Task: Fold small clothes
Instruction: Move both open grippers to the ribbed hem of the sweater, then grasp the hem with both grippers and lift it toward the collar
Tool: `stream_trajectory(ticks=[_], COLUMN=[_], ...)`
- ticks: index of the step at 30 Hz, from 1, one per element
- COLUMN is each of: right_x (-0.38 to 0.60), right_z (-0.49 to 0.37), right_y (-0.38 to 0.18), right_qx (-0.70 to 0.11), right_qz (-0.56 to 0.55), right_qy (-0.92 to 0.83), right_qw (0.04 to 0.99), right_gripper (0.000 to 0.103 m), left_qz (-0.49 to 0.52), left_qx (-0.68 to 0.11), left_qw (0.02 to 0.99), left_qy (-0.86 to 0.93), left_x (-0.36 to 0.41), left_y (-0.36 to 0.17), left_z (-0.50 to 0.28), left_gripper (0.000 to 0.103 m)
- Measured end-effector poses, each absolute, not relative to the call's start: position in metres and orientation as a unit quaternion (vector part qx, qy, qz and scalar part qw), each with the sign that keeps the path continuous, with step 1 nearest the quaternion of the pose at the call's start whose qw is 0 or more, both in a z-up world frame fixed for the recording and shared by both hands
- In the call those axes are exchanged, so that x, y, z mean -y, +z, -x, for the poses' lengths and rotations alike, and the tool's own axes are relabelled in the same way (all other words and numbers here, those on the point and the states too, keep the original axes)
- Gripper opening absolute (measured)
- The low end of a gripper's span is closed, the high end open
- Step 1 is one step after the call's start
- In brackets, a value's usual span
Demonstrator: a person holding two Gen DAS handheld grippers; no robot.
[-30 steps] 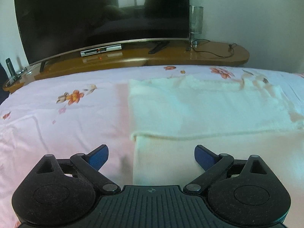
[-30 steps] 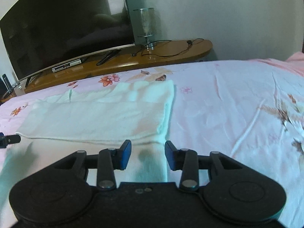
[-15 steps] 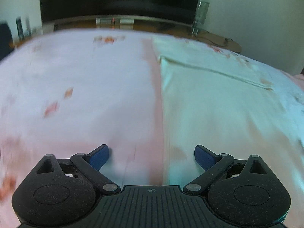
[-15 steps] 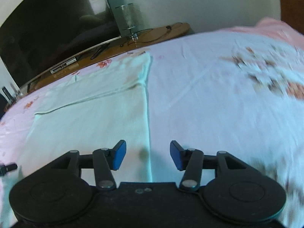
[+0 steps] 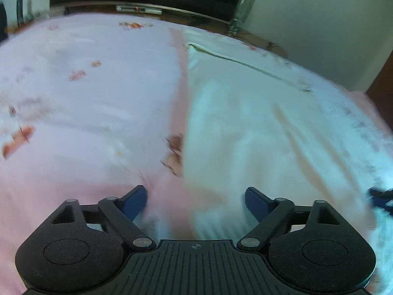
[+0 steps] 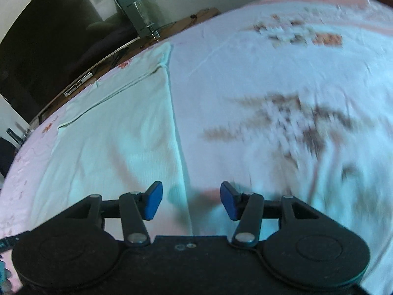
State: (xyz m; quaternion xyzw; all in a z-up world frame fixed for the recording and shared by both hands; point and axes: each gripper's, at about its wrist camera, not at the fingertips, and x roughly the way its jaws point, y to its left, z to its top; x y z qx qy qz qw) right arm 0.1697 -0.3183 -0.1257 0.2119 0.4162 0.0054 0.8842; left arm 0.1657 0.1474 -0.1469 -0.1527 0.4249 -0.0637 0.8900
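Note:
A white ribbed garment (image 5: 245, 123) lies flat on the pink flowered bedsheet (image 5: 86, 98), its far part folded over into a band. In the left wrist view its left edge runs down between the blue pads of my left gripper (image 5: 195, 200), whose jaws are closing with the cloth edge under the gap and no pad pressing on it. In the right wrist view the same garment (image 6: 118, 132) fills the left half, and its right edge passes between the pads of my right gripper (image 6: 191, 201), which stands open above it. Both views are motion-blurred.
A large dark television (image 6: 49, 36) stands on a curved wooden stand (image 5: 258, 40) past the bed's far edge, with a glass piece (image 6: 143, 16) beside it. The other gripper's tip (image 5: 380, 196) shows at the left view's right edge. Bare sheet (image 6: 282, 98) stretches to the right.
Both grippers have drawn back along the garment's side edges toward its near end and tilted further down. The right jaws are wider than a second ago; the left jaws have narrowed a little.

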Motion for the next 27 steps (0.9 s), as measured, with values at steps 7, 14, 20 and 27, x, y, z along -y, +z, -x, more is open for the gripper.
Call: stream_trajectory(ticks=[7,14,20,27], right_x=[0.321,0.325,0.325,0.31], right_z=[-0.128,-0.129,-0.146,-0.147], right_y=[-0.13,-0.142,-0.149,-0.145], right_qx=[-0.413,-0.412,-0.417,-0.421], right_qz=[-0.264,-0.328,-0.355,-0.323], right_qy=[0.045,0.065,0.081,0.069], right_qw=[0.87,0.848,0.833,0.844], right_gripper=[0.049,0.034,0.025,0.011], left_qz=[0.277,0.352,0.36,0.342], left_qx=[-0.422,-0.417,-0.416,-0.43], left_qw=[0.856,0.827,0.824,0.82], left_qy=[-0.114,-0.134,-0.137,-0.159], left_x=[-0.159,-0.168,-0.166,-0.161], left_y=[-0.159,-0.174,-0.178,-0.182], left_z=[-0.147,-0.158,-0.166,-0.154], left_gripper=[0.063,0.063,0.048,0.032])
